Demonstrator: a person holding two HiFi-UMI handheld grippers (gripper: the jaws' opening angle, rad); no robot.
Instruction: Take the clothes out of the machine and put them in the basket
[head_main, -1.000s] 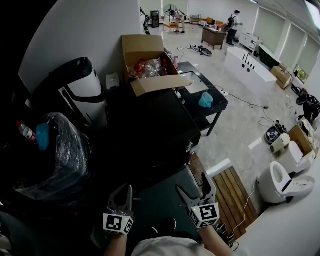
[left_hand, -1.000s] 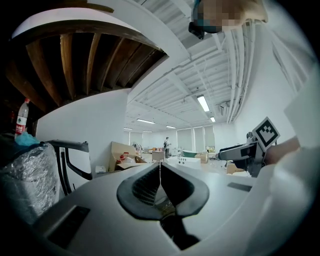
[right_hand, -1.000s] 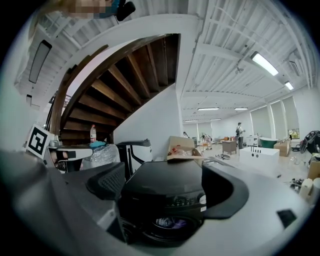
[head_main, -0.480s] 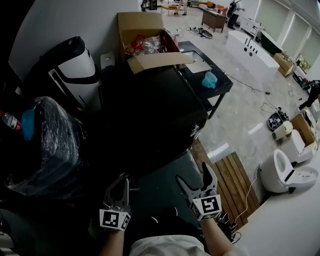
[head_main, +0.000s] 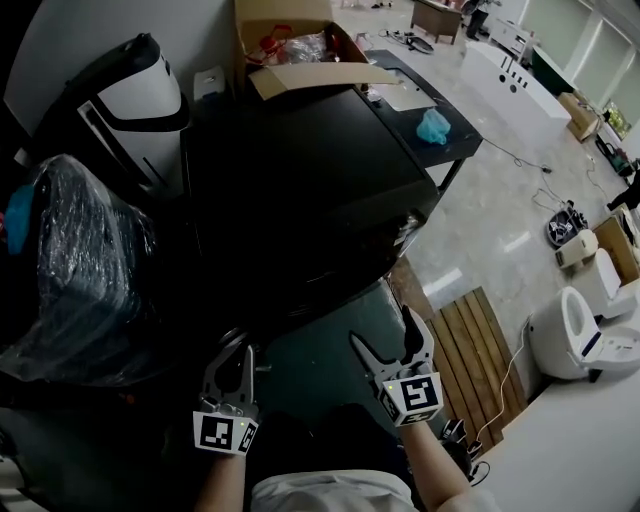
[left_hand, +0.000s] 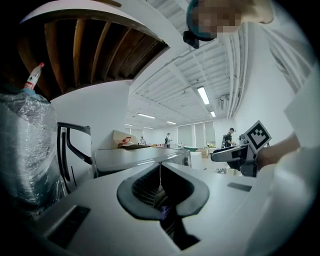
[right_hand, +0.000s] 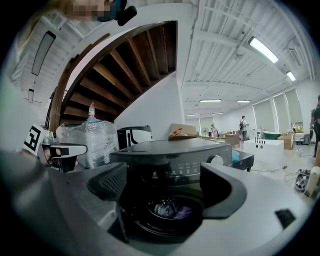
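Low in front of the black washing machine (head_main: 300, 190), the right gripper (right_hand: 165, 185) has its jaws wide apart and holds nothing. The left gripper (left_hand: 160, 172) has its jaws pressed together on nothing. Clothes (right_hand: 167, 209) lie inside the machine's round front, seen between the right jaws, and around it are a brown box (head_main: 320, 78), a shiny pale floor (head_main: 480, 230) and a wooden mat (head_main: 465, 360).

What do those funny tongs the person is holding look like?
The left gripper and the right gripper are pale grey tongs with pointed jaws. Inside the jaws are dark ribbed pads. Behind each gripper sits a white cube printed with black square markers. The person wears a light-coloured top.
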